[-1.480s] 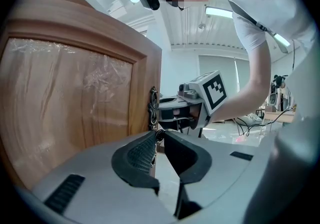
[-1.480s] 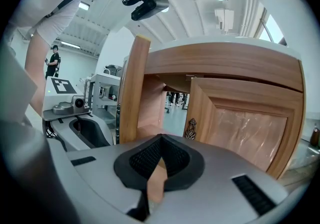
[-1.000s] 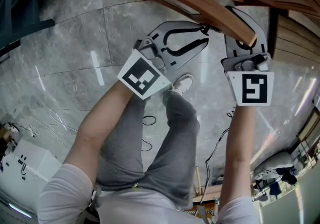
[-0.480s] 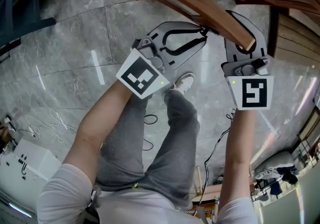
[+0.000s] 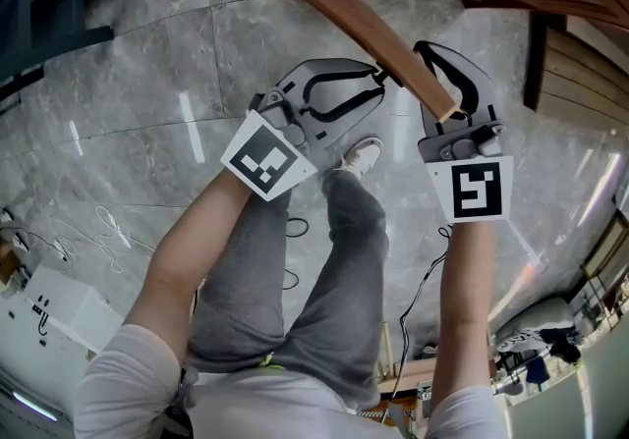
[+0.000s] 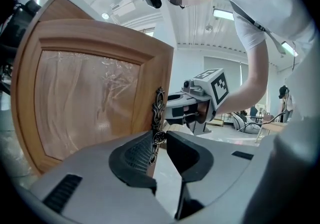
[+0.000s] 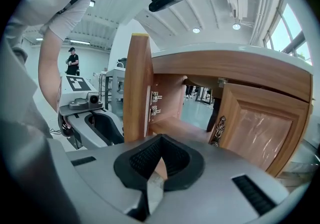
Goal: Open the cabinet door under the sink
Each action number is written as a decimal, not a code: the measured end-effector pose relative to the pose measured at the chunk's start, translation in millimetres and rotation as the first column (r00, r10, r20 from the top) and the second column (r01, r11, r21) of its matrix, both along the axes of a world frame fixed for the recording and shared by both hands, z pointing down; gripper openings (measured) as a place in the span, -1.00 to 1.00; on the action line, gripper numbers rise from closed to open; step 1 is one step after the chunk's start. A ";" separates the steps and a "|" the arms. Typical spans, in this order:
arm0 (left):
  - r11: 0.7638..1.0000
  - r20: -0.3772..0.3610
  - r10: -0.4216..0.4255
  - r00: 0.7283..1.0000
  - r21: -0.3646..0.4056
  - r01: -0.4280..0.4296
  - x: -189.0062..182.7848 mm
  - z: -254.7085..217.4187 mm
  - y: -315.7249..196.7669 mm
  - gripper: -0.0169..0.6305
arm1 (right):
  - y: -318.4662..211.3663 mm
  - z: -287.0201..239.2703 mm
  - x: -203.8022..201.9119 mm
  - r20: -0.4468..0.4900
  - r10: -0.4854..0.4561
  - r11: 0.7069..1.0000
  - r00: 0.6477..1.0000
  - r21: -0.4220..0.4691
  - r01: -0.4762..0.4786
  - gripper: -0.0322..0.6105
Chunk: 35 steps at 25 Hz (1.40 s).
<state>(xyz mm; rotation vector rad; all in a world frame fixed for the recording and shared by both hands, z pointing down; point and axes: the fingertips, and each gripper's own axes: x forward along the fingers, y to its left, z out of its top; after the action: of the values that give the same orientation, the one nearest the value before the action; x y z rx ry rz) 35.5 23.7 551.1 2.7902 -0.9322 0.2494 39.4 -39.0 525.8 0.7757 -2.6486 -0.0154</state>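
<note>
And round came the door [image 6: 95,102]! Over that last second it swung further out, its top edge sliding down the head view between twelve and two o'clock. It stood well clear of the cabinet [image 7: 175,118], whose inside lay bare. The handle [image 6: 159,113] sat pinched in my left claw [image 6: 159,143], jaws drawn in to a slit on its little knob, and that claw had travelled back toward me with it. My right claw [image 7: 160,138] was closed tip to tip on nothing, just beside the door's free edge at its eleven o'clock. The second door [image 7: 255,133], at three o'clock, stayed closed. I judged the job nearly done, with only a little swing left.
</note>
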 end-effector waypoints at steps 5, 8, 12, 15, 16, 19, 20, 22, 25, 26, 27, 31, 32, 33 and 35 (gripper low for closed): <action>0.999 0.039 -0.034 0.999 -0.032 0.035 -11.1 1.6 13.6 -0.69 | 14.8 2.3 -7.6 -0.004 -0.008 1.000 1.000 -0.017 0.008 -0.81; 0.998 0.042 -0.050 0.998 -0.032 0.051 -14.0 0.7 20.2 -0.69 | 22.6 2.6 -10.6 -0.008 -0.018 1.000 1.000 -0.023 0.018 -0.81; 0.996 0.041 -0.084 0.996 -0.039 0.086 -17.6 0.8 25.7 -0.68 | 28.5 3.6 -11.8 -0.018 -0.024 0.999 1.000 -0.027 0.024 -0.81; 0.994 0.042 -0.098 0.994 -0.045 0.100 -21.8 0.6 29.8 -0.69 | 32.3 3.7 -15.4 -0.008 -0.021 0.999 1.000 -0.032 0.021 -0.81; 0.994 0.040 -0.099 0.994 -0.041 0.101 -24.1 -1.3 31.0 -0.69 | 33.7 3.5 -16.8 -0.007 -0.021 0.999 1.000 -0.032 0.021 -0.81; 0.994 0.035 -0.105 0.994 -0.031 0.106 -30.9 -8.7 34.0 -0.74 | 35.8 3.2 -17.0 -0.008 -0.015 0.999 1.000 -0.037 0.015 -0.80; 0.994 0.036 -0.108 0.994 -0.031 0.109 -33.0 -9.6 34.7 -0.74 | 36.1 3.3 -16.7 -0.011 -0.014 0.999 1.000 -0.040 0.014 -0.81; 0.992 0.045 -0.120 0.992 -0.030 0.121 -38.4 -9.2 35.6 -0.77 | 38.5 3.7 -19.1 -0.017 -0.026 0.999 1.000 -0.047 0.025 -0.80; 0.987 0.070 -0.156 0.985 -0.034 0.159 -46.0 -6.9 35.4 -0.84 | 46.3 3.0 -29.7 -0.021 -0.064 0.997 0.998 -0.040 0.063 -0.80; 0.985 0.076 -0.165 0.983 -0.039 0.168 -47.2 -6.2 35.9 -0.85 | 47.9 3.5 -31.7 -0.022 -0.066 0.997 0.998 -0.041 0.065 -0.80; 0.983 0.080 -0.173 0.982 -0.045 0.177 -48.0 -5.7 36.8 -0.85 | 48.8 4.2 -32.7 -0.019 -0.062 0.997 0.998 -0.046 0.061 -0.80; 0.973 0.084 -0.220 0.972 -0.046 0.224 -56.7 -11.6 37.4 -0.87 | 59.2 6.2 -41.5 -0.038 -0.097 0.994 0.995 -0.057 0.095 -0.80; 0.971 0.086 -0.232 0.969 -0.046 0.237 -60.4 -13.6 37.3 -0.87 | 64.1 8.0 -44.7 -0.057 -0.117 0.992 0.992 -0.060 0.114 -0.80; 0.968 0.089 -0.240 0.967 -0.050 0.245 -63.3 -14.8 38.1 -0.88 | 69.0 9.6 -47.6 -0.065 -0.127 0.990 0.990 -0.070 0.123 -0.80; 0.966 0.097 -0.244 0.965 -0.065 0.250 -65.8 -16.3 42.4 -0.88 | 76.0 9.1 -52.2 -0.032 -0.108 0.989 0.994 -0.100 0.104 -0.80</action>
<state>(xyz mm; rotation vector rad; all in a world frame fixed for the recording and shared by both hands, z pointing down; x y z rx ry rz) -30.3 66.0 534.8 2.5778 -1.2508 0.3641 -12.8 37.0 534.9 0.5959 -2.6297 0.0711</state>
